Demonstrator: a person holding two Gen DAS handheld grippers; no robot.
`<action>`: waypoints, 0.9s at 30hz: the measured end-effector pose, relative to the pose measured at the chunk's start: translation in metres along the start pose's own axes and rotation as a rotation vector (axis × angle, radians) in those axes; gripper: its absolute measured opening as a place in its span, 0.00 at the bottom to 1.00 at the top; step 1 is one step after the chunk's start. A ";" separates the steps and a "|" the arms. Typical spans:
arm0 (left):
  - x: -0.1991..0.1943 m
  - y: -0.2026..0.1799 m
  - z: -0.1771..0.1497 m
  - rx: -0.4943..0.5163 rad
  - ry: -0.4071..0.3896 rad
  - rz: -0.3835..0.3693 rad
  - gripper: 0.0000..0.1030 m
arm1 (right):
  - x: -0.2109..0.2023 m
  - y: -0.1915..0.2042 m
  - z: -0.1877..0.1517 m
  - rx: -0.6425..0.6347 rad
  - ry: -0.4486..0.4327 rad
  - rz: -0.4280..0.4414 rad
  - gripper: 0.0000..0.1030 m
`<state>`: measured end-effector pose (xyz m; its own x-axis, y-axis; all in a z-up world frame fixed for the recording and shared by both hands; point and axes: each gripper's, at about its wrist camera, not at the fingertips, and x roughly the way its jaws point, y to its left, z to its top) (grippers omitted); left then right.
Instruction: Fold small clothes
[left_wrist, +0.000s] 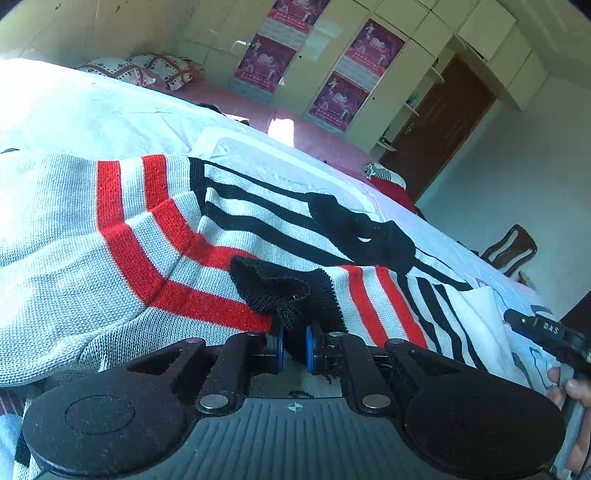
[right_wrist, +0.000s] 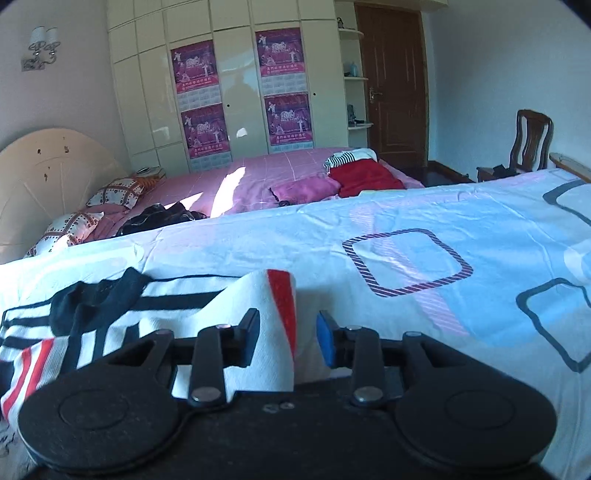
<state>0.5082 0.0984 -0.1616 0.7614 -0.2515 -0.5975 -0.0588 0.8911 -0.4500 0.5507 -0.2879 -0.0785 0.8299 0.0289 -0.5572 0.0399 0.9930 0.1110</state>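
A small knit sweater (left_wrist: 122, 236), grey-white with red and black stripes, lies on the bed sheet (left_wrist: 92, 110). My left gripper (left_wrist: 294, 345) is shut on the sweater's black ribbed edge (left_wrist: 280, 291), low over the bed. In the right wrist view the same sweater (right_wrist: 122, 314) lies at the left. My right gripper (right_wrist: 288, 332) is open, and a white fold with a red stripe (right_wrist: 273, 314) stands between its fingers, against the left finger. The right gripper also shows at the right edge of the left wrist view (left_wrist: 550, 339).
The white sheet with blue and purple squares (right_wrist: 424, 258) spreads to the right. Behind is a second bed with a pink cover (right_wrist: 258, 173), clothes and pillows. A wardrobe with posters (right_wrist: 240, 92), a brown door (right_wrist: 391, 81) and a wooden chair (right_wrist: 528, 144) stand at the back.
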 end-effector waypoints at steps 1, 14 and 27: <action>0.000 -0.001 -0.001 0.005 -0.006 0.009 0.09 | 0.009 -0.002 0.003 0.009 0.011 0.003 0.30; -0.040 0.008 0.005 0.005 -0.173 0.130 0.60 | 0.005 -0.020 -0.004 -0.044 0.004 -0.001 0.40; 0.019 -0.008 0.025 0.141 -0.108 0.249 0.59 | 0.052 -0.035 0.015 0.086 0.097 0.165 0.08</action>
<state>0.5387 0.0957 -0.1526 0.7997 0.0164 -0.6002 -0.1681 0.9657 -0.1977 0.6005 -0.3232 -0.0990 0.7715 0.2052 -0.6022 -0.0411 0.9606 0.2747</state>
